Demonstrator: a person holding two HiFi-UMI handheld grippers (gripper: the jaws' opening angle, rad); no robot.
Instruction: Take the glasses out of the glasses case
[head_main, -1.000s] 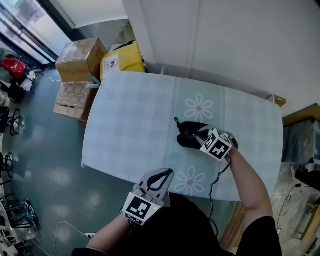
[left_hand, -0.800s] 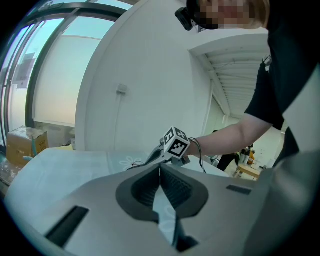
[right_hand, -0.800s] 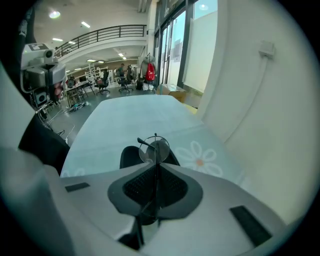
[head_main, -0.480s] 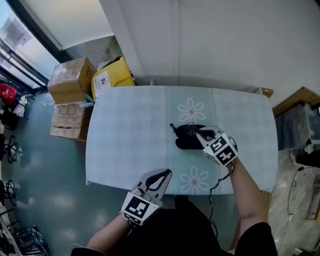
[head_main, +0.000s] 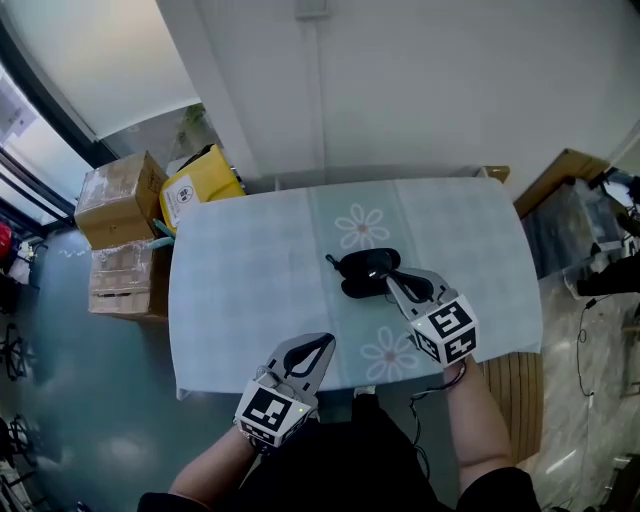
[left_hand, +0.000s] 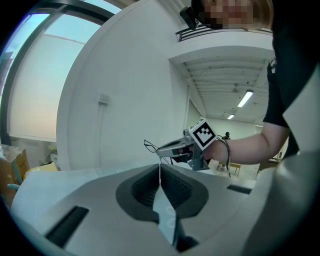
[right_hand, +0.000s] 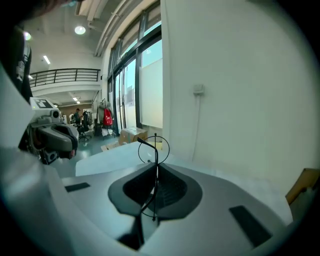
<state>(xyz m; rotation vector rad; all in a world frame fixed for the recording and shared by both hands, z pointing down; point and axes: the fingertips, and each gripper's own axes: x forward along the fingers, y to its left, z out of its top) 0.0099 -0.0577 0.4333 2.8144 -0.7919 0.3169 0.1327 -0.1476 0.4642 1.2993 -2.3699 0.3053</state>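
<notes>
The black glasses case lies open near the middle of the pale blue table. My right gripper hangs at the case's near right side, shut on the thin black wire glasses. They stand upright between the jaws, with one round lens rising above the tips. Seen from the left gripper view, the right gripper carries the glasses above the table. My left gripper is shut and holds nothing, at the table's near edge, well apart from the case.
Cardboard boxes and a yellow box stand on the floor off the table's far left corner. A white wall runs behind the table. Wooden furniture sits off its far right corner.
My right gripper has drawn back from over the case toward the table's near edge, with the glasses in it. The head view has shifted. The left gripper has hardly moved.
</notes>
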